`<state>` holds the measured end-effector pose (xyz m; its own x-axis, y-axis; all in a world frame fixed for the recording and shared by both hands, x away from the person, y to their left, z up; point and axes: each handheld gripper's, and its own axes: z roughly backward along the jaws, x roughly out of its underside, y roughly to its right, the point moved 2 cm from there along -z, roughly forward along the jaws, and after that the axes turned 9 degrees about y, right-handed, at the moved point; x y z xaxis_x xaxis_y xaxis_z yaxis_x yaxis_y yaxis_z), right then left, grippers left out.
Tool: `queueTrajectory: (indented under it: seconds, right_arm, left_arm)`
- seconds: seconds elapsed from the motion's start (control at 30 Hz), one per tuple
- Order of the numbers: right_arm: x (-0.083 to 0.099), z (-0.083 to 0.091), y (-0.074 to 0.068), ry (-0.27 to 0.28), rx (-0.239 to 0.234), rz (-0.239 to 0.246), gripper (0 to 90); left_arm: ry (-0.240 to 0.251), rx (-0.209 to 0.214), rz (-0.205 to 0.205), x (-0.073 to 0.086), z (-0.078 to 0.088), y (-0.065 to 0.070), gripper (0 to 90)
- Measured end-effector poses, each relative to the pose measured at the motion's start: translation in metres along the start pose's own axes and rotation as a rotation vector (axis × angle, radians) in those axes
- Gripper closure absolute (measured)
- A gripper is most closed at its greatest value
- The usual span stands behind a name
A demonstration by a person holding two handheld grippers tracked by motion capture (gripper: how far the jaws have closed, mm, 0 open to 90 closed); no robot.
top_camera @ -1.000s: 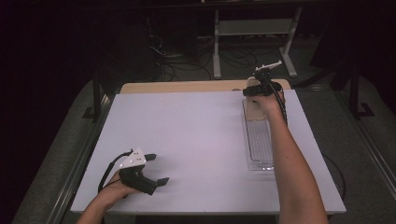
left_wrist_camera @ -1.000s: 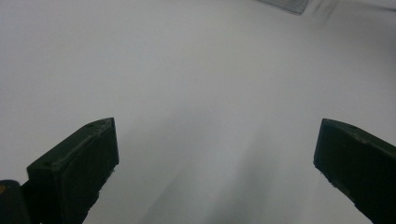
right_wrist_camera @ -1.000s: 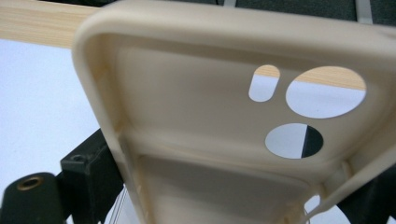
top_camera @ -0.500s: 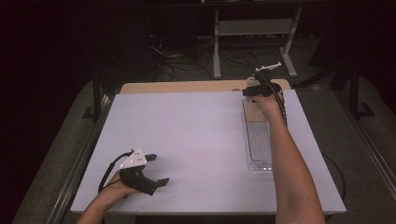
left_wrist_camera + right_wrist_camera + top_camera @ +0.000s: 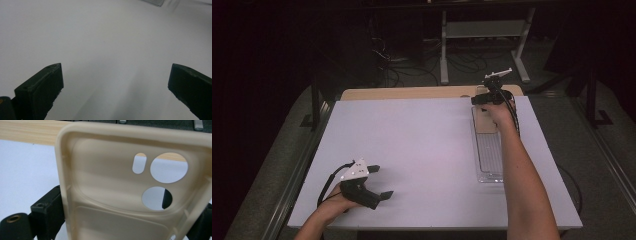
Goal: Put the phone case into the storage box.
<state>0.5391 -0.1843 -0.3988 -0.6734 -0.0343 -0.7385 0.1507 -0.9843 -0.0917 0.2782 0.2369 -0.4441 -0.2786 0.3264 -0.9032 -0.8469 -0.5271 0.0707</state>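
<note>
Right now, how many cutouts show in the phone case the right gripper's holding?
3 in the phone case, seen in the right gripper view: a narrow slot upper middle, a large round hole to its right, and a smaller round hole below. The lower part is cropped, so more may be hidden.

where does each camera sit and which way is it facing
High view: above the person's side of the table, looking forward and down; both forearms, left gripper and right gripper show.
Left gripper view: on the left gripper, looking down at bare table; its open jaws show.
Right gripper view: on the right gripper, facing the table's far edge; jaws clamp a beige phone case.
Shared: the case and the clear tray, whose corner the left gripper view catches.
</note>
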Motion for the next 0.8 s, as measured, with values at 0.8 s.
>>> queueTrajectory:
  seconds: [0.8]
  right_arm:
    - [-0.008,0.02,0.002,0.062,-0.029,-0.016,5.0]
  left_arm:
    - [-0.007,-0.002,-0.001,0.0,0.0,0.0,0.0]
